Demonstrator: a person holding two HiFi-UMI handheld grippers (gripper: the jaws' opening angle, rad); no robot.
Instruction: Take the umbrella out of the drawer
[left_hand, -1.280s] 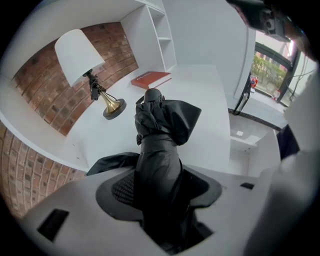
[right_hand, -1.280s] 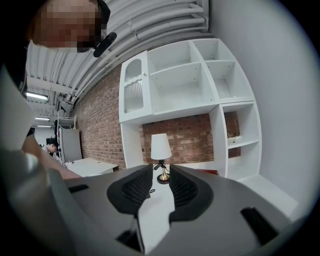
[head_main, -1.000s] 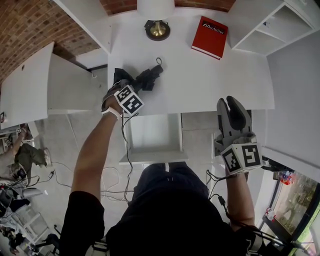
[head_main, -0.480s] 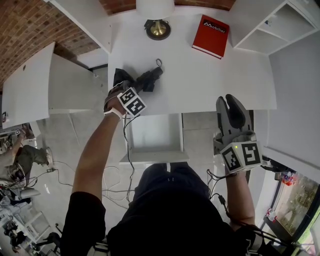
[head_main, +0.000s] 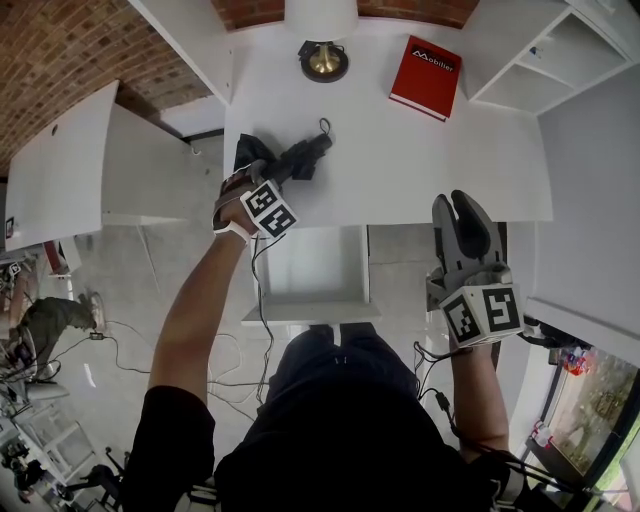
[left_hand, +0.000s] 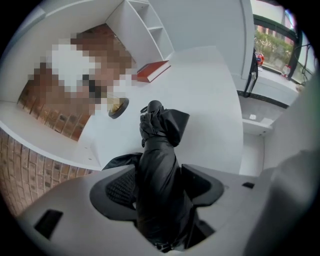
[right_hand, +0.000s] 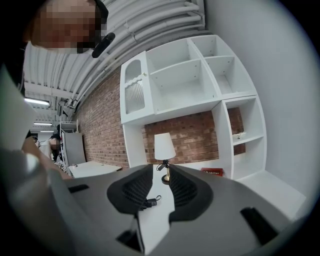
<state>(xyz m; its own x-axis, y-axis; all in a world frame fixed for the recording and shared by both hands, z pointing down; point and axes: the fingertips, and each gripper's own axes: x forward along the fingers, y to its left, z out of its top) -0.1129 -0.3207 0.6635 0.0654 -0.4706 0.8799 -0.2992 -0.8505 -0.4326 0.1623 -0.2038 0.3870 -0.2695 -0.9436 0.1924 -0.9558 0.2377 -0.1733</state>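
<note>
A folded black umbrella (head_main: 300, 160) lies on the white desk top (head_main: 400, 170), with its strap end toward the lamp. My left gripper (head_main: 272, 178) points steeply down over its near end. In the left gripper view the umbrella (left_hand: 157, 160) runs between the two pads (left_hand: 119, 187), and the jaws are opening around it; a gap shows at the left pad. The white drawer (head_main: 310, 312) under the desk stands pulled out and looks empty. My right gripper (head_main: 458, 212) hangs open beside the drawer's right side, with nothing between its pads (right_hand: 186, 190).
A brass lamp (head_main: 325, 60) and a red book (head_main: 428, 77) sit at the back of the desk. White shelves (head_main: 560, 50) stand at the right, a brick wall behind. A white side table (head_main: 60, 160) is at the left. Cables trail on the floor.
My left hand has tipped a little over the umbrella, which stays where it lay on the desk. The right gripper has not moved.
</note>
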